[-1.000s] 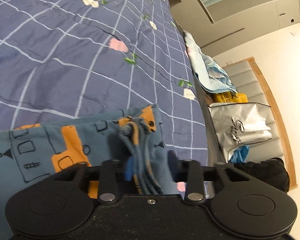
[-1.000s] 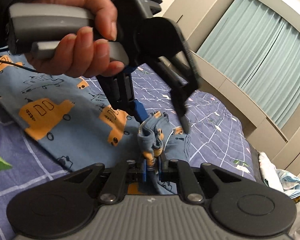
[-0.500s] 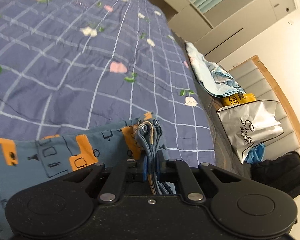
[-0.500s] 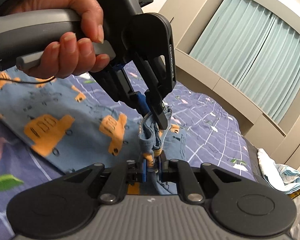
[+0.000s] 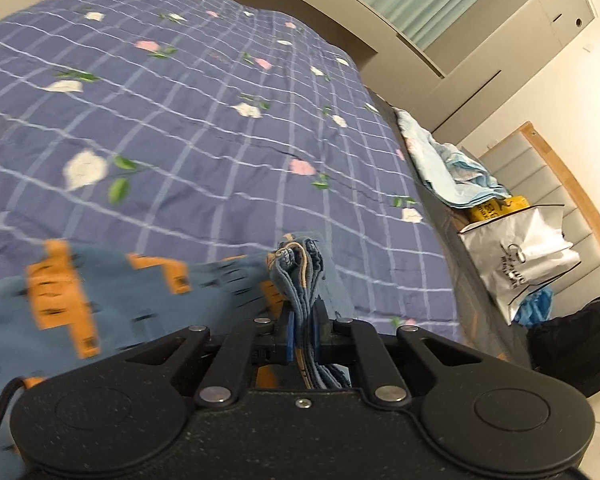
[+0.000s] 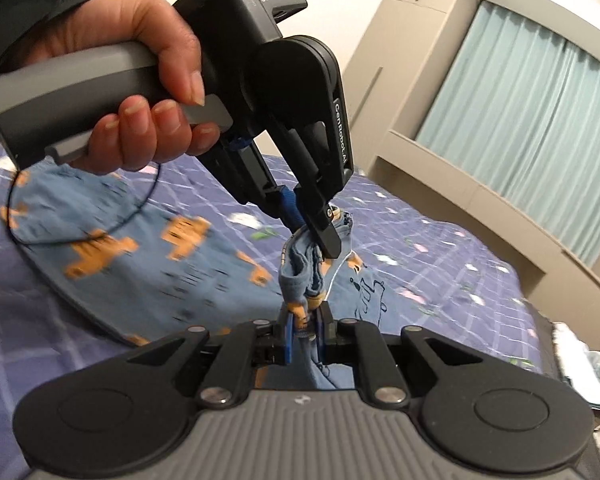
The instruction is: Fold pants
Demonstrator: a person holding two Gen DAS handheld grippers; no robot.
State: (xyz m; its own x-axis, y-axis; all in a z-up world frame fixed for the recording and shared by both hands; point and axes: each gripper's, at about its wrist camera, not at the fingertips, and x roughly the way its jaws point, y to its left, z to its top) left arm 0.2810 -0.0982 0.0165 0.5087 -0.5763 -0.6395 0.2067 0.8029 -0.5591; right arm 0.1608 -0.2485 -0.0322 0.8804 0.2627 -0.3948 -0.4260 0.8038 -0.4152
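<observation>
Person's hand (image 6: 132,92) (right view only) — pants (image 6: 304,276)

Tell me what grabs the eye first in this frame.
Two claws pinch one bunched edge of the blue pants with orange trucks: the right claw from below, the left claw from above. Behind lies a purple checked floral bedspread, with pale green curtains beyond.

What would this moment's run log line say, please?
left gripper: shut on pants | right gripper: shut on pants | pants: bunched end lifted off bed
</observation>
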